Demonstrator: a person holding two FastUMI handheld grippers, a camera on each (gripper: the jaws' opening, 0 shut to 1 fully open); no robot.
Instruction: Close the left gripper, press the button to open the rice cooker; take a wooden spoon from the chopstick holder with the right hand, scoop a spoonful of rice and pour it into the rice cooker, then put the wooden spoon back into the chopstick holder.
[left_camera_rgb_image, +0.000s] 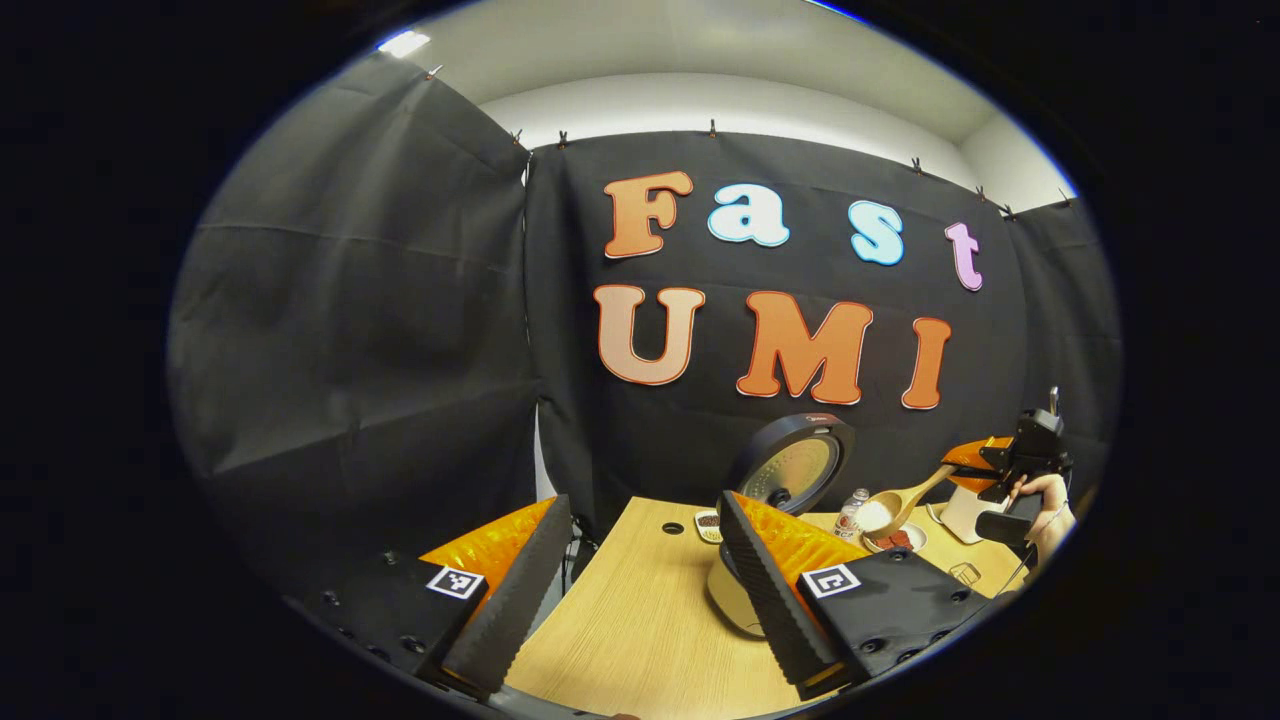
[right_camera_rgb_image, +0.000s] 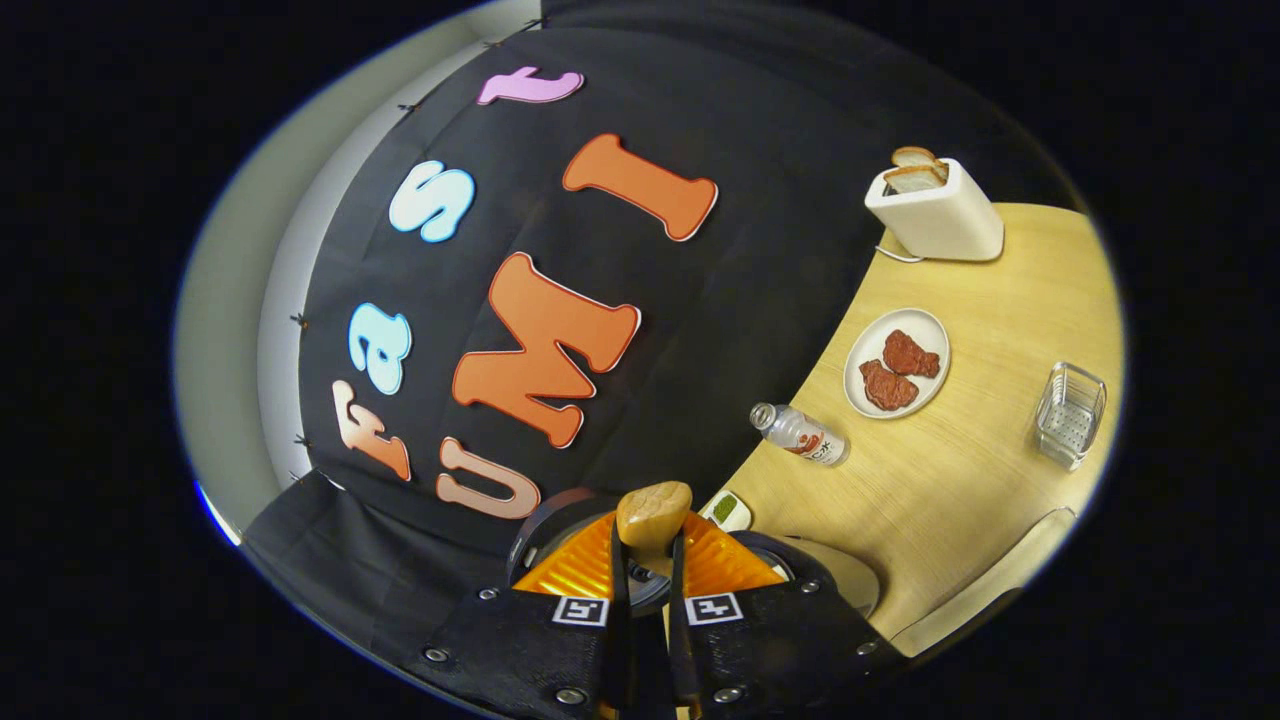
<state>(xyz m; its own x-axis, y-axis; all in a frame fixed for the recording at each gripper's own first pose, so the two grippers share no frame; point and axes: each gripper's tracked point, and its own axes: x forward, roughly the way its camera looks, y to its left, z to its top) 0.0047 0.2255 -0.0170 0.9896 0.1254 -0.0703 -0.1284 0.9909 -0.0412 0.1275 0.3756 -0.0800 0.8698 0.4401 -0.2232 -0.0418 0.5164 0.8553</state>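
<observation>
Wide-spread fingers of the left gripper (left_camera_rgb_image: 640, 590) hover empty above the table (left_camera_rgb_image: 640, 620), beside the rice cooker (left_camera_rgb_image: 790, 470), whose lid already stands open. Farther off, the right gripper (right_camera_rgb_image: 648, 560) is clamped on the wooden spoon (left_camera_rgb_image: 895, 508), rice heaped in its bowl. Pouring and returning it seem left. A hand (left_camera_rgb_image: 1040, 500) carries it tilted toward the cooker.

Matt wood-grain table (right_camera_rgb_image: 960, 480); wooden spoon (left_camera_rgb_image: 893, 508); glossy, probably plastic toaster (right_camera_rgb_image: 940, 215); clear basket (right_camera_rgb_image: 1070, 415).
</observation>
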